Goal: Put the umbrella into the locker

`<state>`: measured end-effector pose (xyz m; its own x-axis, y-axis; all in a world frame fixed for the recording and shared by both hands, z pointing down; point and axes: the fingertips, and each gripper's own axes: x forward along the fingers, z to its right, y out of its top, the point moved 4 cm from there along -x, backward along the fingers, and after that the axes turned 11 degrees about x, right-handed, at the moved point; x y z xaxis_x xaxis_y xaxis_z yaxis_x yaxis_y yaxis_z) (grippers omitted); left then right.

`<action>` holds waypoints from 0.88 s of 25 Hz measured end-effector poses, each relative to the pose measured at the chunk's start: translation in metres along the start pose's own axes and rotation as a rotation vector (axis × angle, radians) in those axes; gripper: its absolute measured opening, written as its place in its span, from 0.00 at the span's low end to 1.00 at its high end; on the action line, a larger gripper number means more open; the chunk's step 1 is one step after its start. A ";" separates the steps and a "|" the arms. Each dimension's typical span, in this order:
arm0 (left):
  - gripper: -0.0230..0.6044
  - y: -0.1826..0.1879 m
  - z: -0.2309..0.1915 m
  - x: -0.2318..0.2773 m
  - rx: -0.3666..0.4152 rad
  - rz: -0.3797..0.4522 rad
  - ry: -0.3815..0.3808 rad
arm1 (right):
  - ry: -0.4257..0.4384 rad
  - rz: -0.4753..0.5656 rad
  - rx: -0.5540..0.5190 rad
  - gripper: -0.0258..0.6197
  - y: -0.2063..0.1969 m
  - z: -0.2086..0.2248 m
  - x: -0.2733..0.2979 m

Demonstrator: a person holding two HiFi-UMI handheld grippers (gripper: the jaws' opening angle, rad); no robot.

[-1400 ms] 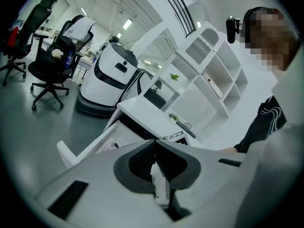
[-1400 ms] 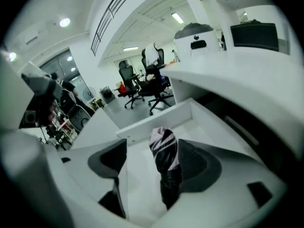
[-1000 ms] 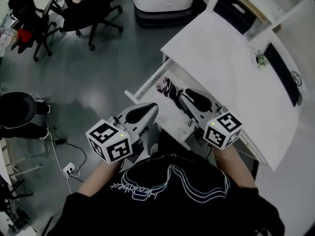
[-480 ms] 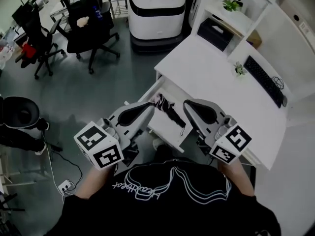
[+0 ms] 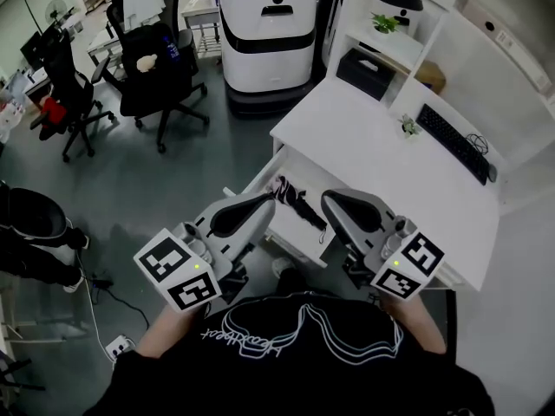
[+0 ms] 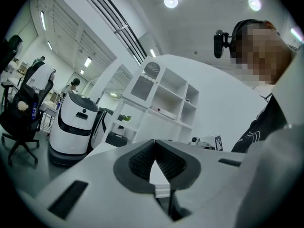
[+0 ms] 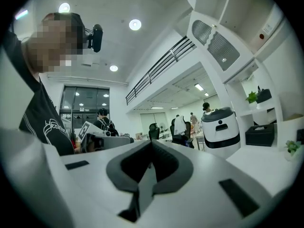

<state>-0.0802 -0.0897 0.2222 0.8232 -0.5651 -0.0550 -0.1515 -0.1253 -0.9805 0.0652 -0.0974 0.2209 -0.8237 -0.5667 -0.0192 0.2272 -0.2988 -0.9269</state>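
holds the left gripper (image 5: 267, 200) and the right gripper (image 5: 327, 201) side by side above the pulled-out drawer (image 5: 258, 170) of the white desk (image 5: 373, 133), both clenched tip to tip, nothing between the pads. finds the folded umbrella (image 5: 299, 204) lying in that drawer, between the two grippers and apart from both. wears a black shirt (image 5: 295, 358) with white script lettering across it, too warped to read. bears square black-and-white markers on each gripper's cube.
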 end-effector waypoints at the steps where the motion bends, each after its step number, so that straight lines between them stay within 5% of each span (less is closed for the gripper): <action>1: 0.05 0.000 0.002 -0.002 0.001 0.002 -0.006 | -0.004 0.001 0.001 0.04 -0.002 -0.003 -0.001; 22: 0.05 -0.036 -0.010 0.000 -0.054 -0.034 -0.033 | -0.086 -0.027 0.059 0.04 -0.038 0.013 -0.005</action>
<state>-0.0805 -0.0936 0.2593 0.8458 -0.5327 -0.0292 -0.1519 -0.1879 -0.9704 0.0676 -0.0927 0.2613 -0.7827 -0.6211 0.0404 0.2376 -0.3583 -0.9029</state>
